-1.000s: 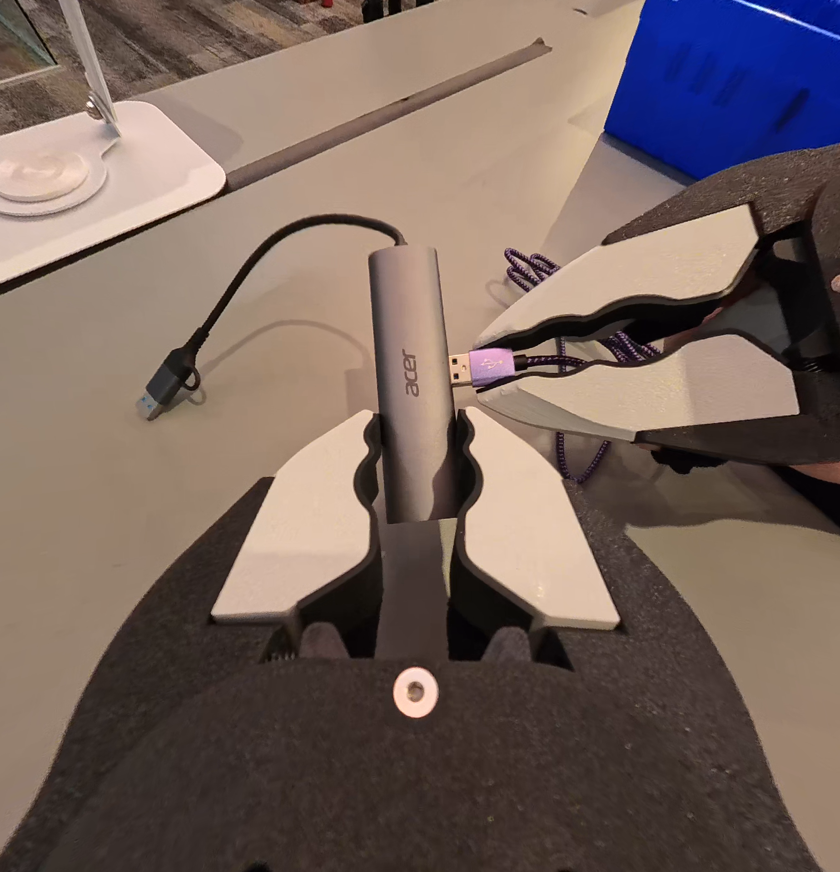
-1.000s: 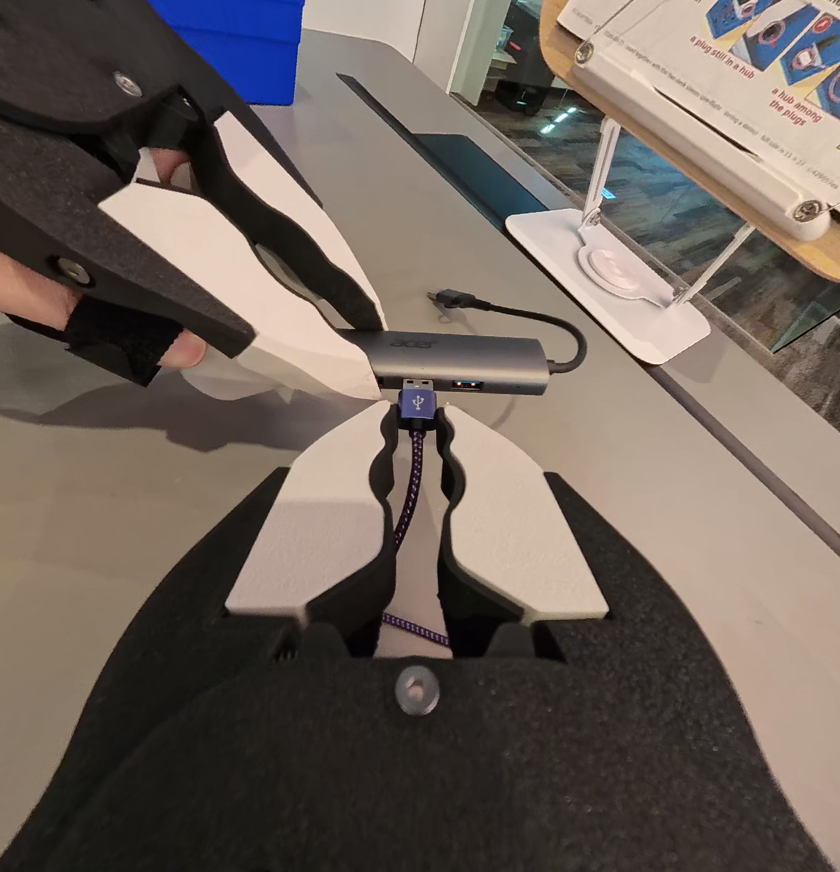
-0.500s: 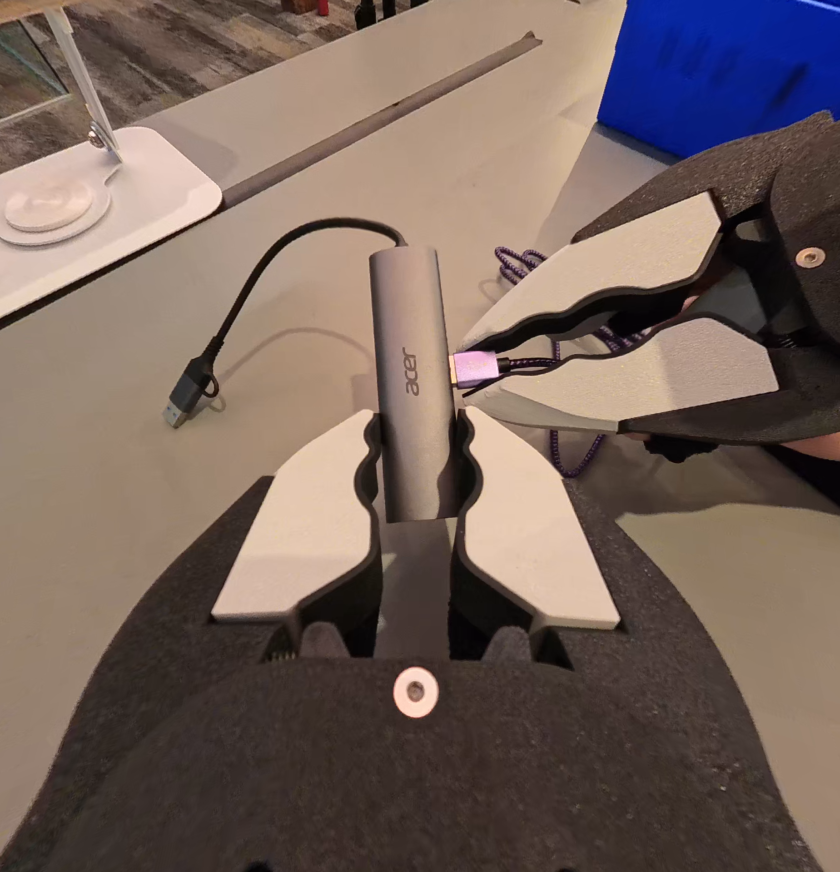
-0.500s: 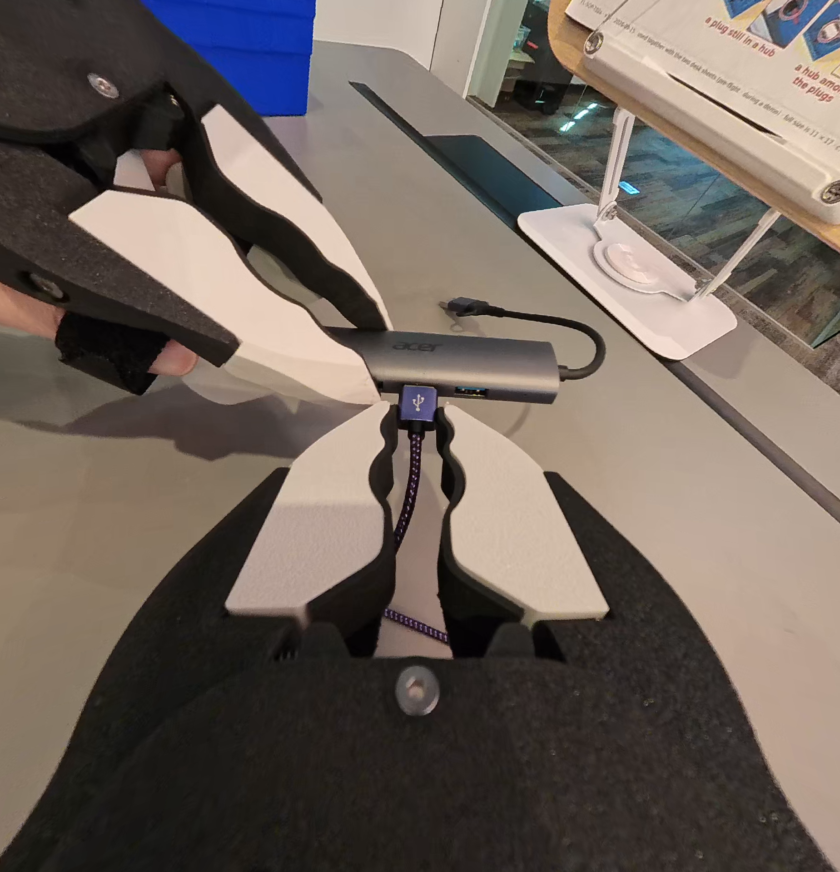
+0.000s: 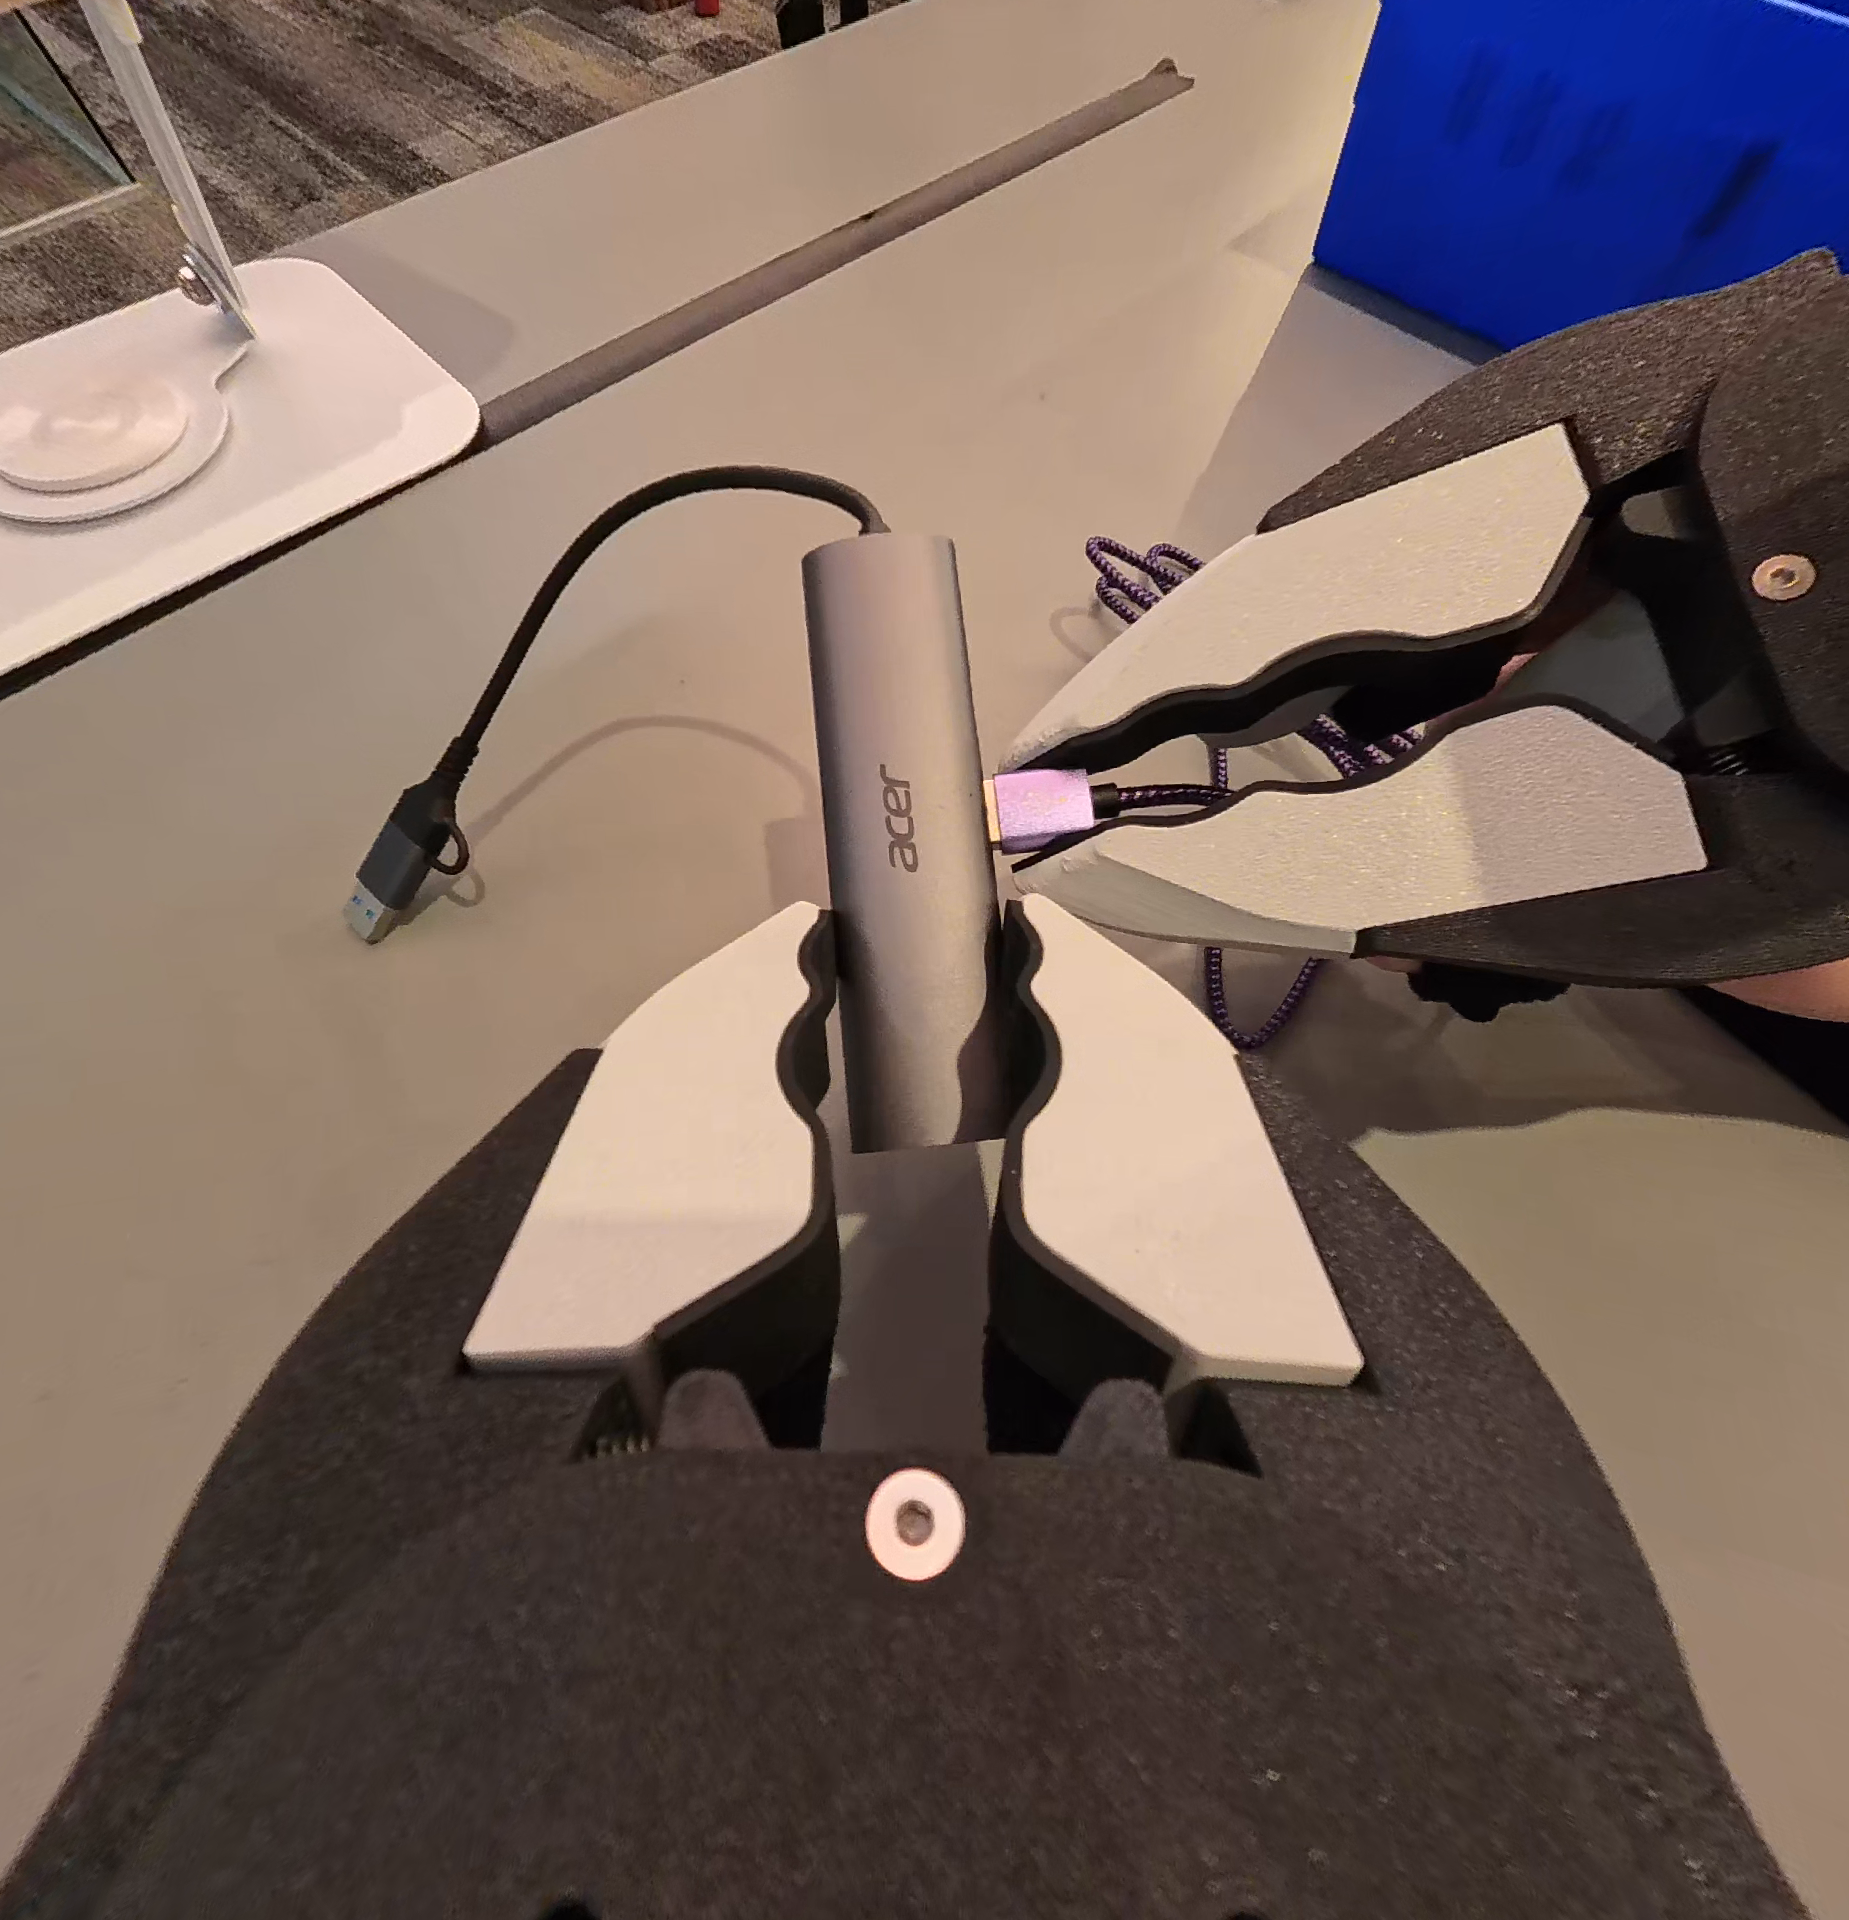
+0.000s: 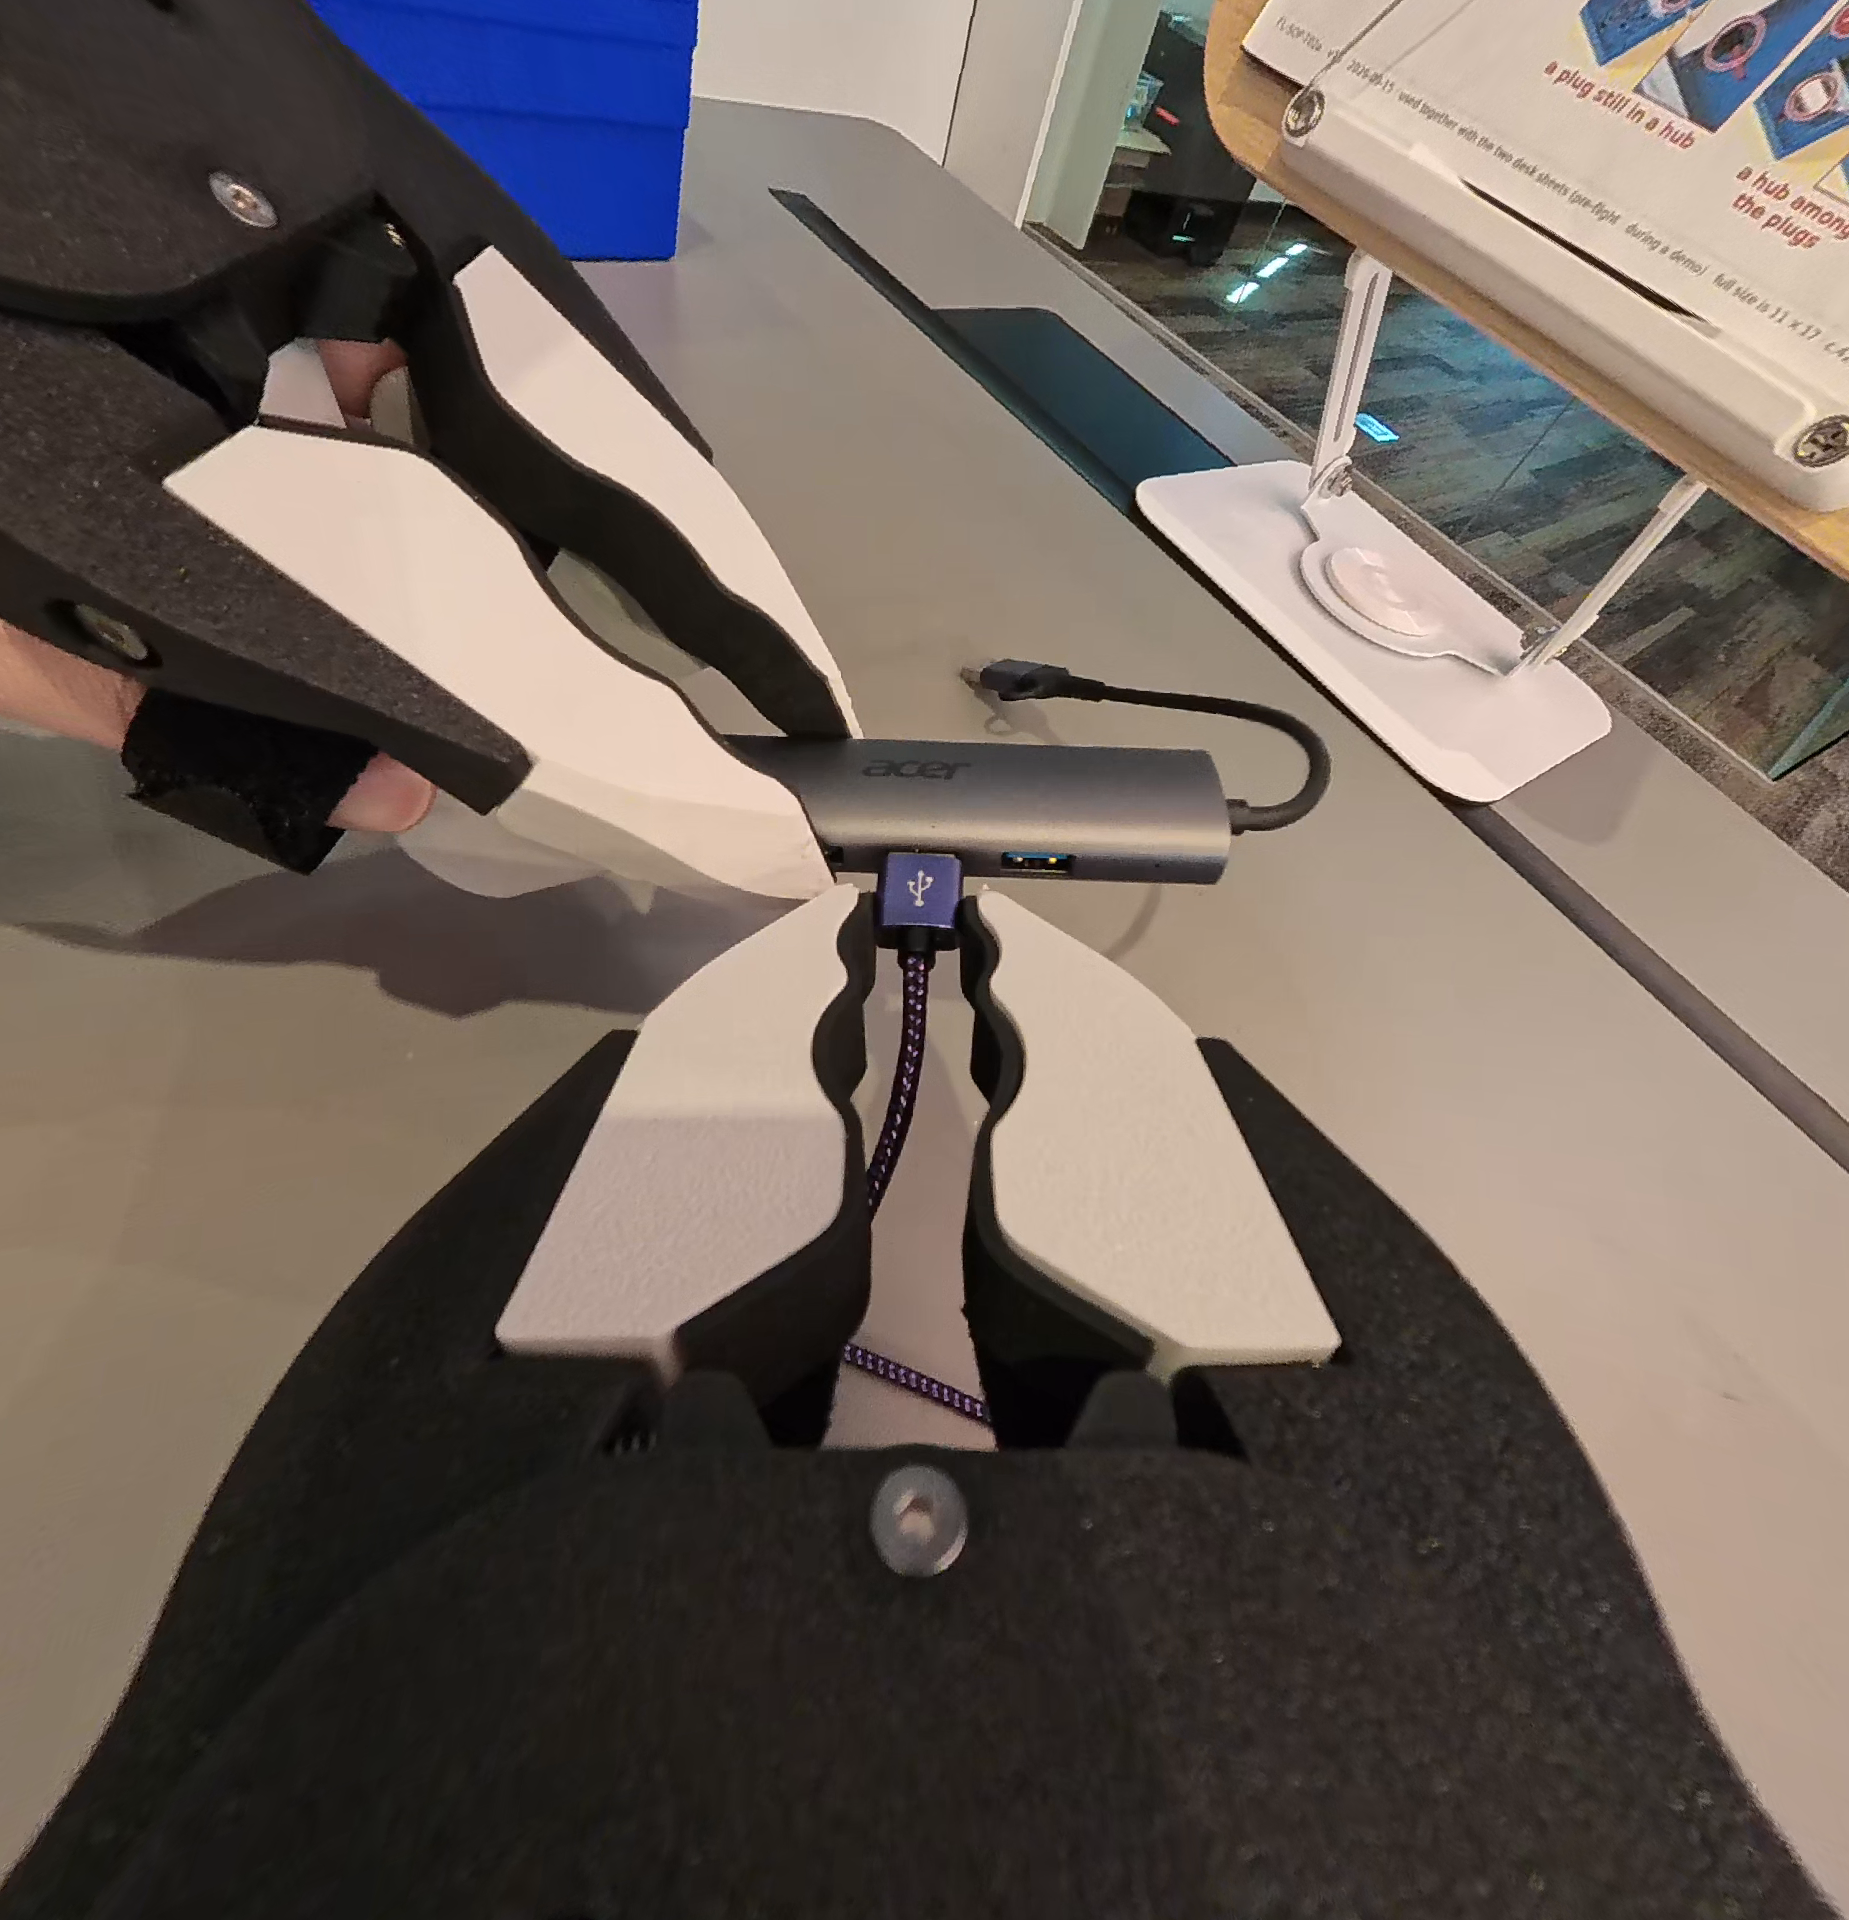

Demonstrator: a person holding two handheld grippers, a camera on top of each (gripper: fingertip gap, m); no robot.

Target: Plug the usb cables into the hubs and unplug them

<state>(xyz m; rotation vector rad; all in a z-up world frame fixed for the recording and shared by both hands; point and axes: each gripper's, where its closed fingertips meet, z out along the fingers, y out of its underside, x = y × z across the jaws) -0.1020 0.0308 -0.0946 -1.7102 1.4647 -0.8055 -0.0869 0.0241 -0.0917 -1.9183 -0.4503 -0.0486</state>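
Nearest the left wrist camera, the left gripper [image 5: 915,925] is closed on the near end of the grey hub [image 5: 899,790], which lies on the grey table [image 5: 224,1039] with its long axis pointing straight away from that gripper. From the hub's right side the right gripper [image 5: 1013,810] comes in crosswise, its fingers clamped on the purple plug [image 6: 918,889] of the braided cable [image 6: 899,1060]. The plug sits in a side port, square to the hub's length, with a sliver of metal showing. Judging from this, unplugging calls for a straight pull by the right gripper along the plug's own axis, away from the hub, while the left holds firm. Farther off, the hub's own black lead [image 5: 546,644] curls left, and a white stand [image 5: 193,416] and a blue bin [image 5: 1626,156] sit beyond.
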